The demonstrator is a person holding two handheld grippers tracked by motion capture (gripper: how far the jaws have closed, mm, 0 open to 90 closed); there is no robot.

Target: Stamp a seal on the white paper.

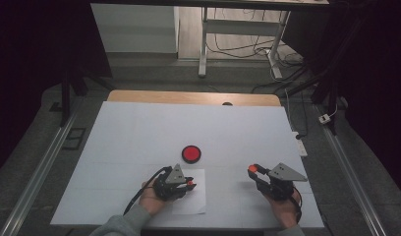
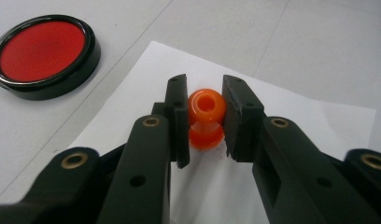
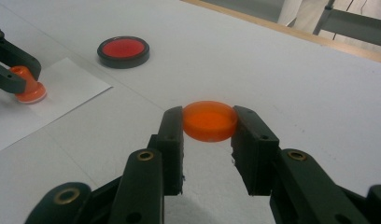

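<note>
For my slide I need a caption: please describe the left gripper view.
Left claw shut on an orange stamp over white paper, beside a red ink pad.

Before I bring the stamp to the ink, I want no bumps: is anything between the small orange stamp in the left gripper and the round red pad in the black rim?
Nothing visible: only bare white table separates the small orange stamp from the round red pad.
</note>
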